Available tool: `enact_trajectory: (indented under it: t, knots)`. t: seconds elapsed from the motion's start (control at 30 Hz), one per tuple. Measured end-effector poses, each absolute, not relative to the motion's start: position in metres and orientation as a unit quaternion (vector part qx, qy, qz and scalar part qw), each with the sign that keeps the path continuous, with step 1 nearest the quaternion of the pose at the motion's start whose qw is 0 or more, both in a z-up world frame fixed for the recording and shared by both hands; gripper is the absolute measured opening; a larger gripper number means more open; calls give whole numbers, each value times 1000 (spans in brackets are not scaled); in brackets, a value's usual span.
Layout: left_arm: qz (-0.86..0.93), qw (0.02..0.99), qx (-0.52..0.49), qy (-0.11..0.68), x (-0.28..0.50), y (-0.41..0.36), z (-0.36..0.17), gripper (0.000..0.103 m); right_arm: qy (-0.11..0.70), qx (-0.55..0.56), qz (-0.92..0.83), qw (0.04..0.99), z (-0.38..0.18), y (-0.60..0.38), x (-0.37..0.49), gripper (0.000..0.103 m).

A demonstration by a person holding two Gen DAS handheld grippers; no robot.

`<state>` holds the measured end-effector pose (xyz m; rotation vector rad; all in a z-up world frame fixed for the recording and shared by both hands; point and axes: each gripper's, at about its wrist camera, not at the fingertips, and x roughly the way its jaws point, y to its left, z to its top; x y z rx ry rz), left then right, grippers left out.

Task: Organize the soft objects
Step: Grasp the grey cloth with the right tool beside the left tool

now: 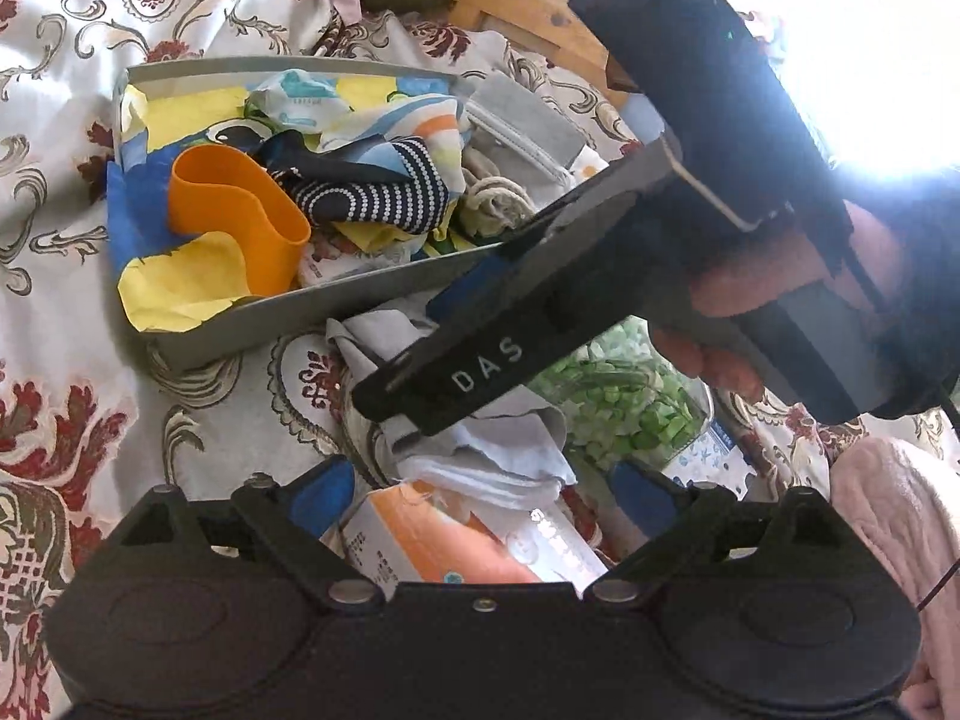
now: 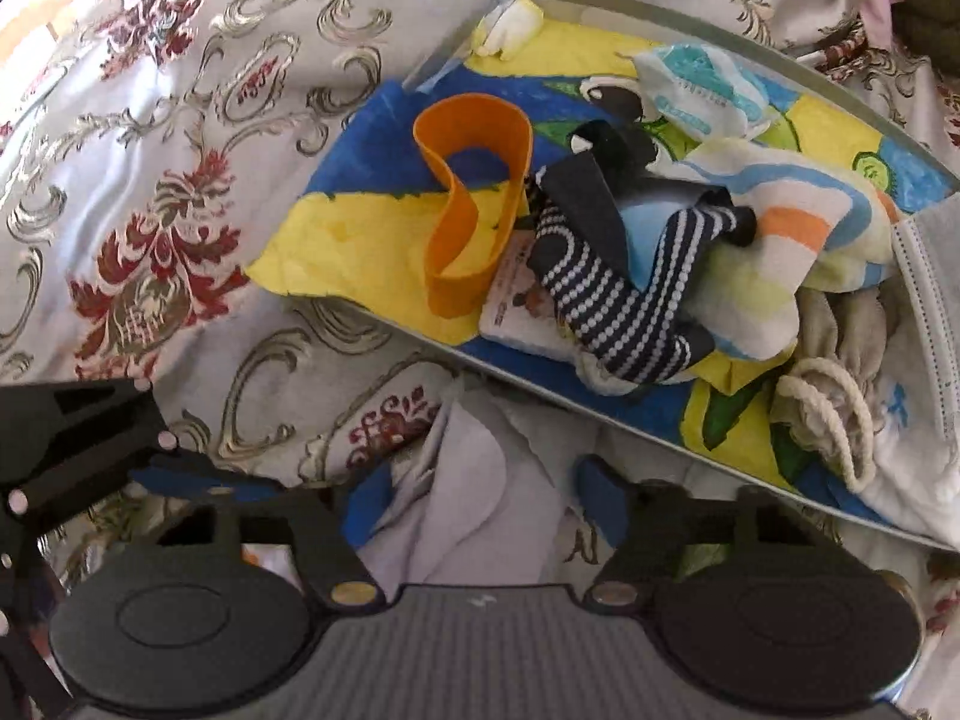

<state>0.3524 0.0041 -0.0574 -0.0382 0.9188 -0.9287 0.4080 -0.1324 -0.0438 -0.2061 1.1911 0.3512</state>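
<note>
The grey cloth [image 2: 462, 498] lies crumpled on the patterned bedspread [image 2: 150, 180], just below the near wall of the grey box [image 2: 660, 420], and in the right wrist view it sits at the bottom centre of the frame, directly between the blue pads of the right gripper [image 2: 480, 498]. Those jaws stand partly closed around it; whether the pads already press the fabric cannot be told. Its folds run roughly up and down the frame, along the fingers, so the jaws would pinch across them. In the left wrist view the left gripper [image 1: 480, 492] has its jaws spread wide and empty at the bottom of the frame, over an orange-and-white packet [image 1: 432, 540], with the cloth [image 1: 480, 450] just above it and the right gripper's black body crossing the centre. The right hand [image 1: 750, 324] is judged the nearer, and the box, already holding an orange band [image 2: 474, 204] and a dotted sock [image 2: 612, 294], lies just beyond in the upper frame.
</note>
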Motion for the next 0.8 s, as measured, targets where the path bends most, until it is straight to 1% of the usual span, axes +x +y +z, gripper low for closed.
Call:
enact_trajectory:
  t: [0.03,0.07,0.13,0.17,0.37,0.57,0.8]
  knots:
    - [-433,794,-18,427,353,4,-58,94,555,-101,168,809,-44,-133,407,49]
    - [-435,793,-17,427,354,3,-58,94,553,-101,174,809,-44,-134,406,39]
    - [-437,791,-16,428,355,2,-58,94,552,-100,182,808,-43,-137,405,26]
    - [-438,791,-16,428,355,2,-58,94,550,-101,183,809,-41,-138,406,23]
    - [-439,791,-19,426,359,-3,-58,94,525,-91,190,825,-23,-154,400,15]
    - [-440,793,-13,422,364,-11,-57,93,492,-75,206,843,-4,-167,394,15]
    - [-443,790,-2,425,371,-30,-61,93,482,-54,215,847,3,-179,393,15]
